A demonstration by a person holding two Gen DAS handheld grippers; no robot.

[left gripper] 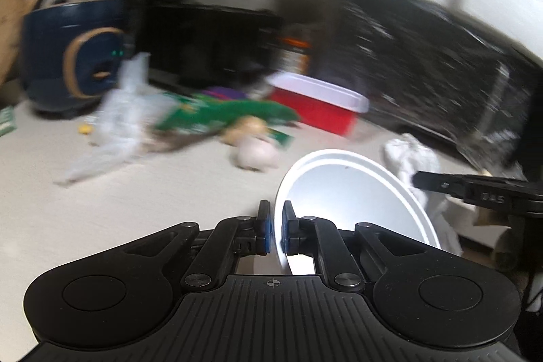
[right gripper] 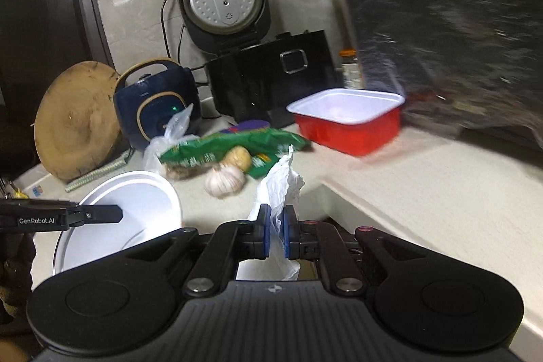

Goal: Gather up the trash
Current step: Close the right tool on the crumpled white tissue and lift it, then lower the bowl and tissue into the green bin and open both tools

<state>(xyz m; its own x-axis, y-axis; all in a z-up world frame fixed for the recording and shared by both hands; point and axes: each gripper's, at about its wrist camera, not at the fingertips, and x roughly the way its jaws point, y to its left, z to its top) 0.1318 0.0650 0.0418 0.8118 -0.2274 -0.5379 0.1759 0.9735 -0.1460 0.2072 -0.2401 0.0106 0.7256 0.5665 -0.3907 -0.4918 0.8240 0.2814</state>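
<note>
My left gripper (left gripper: 275,231) is shut on the rim of a white bowl (left gripper: 353,192), held tilted above the counter; the bowl also shows in the right wrist view (right gripper: 135,209). My right gripper (right gripper: 275,233) is shut on a crumpled white tissue (right gripper: 283,185), which also shows in the left wrist view (left gripper: 412,155). On the counter lie a green snack bag (right gripper: 230,148), a clear plastic bag (right gripper: 173,131), a garlic bulb (right gripper: 225,180) and a potato (right gripper: 239,158).
A red container (right gripper: 353,124) stands at the back right. A blue cooker (right gripper: 156,104), an open black rice cooker (right gripper: 264,80), a round wooden board (right gripper: 73,121) and a jar (right gripper: 349,70) line the wall. The counter edge (right gripper: 390,212) steps down at right.
</note>
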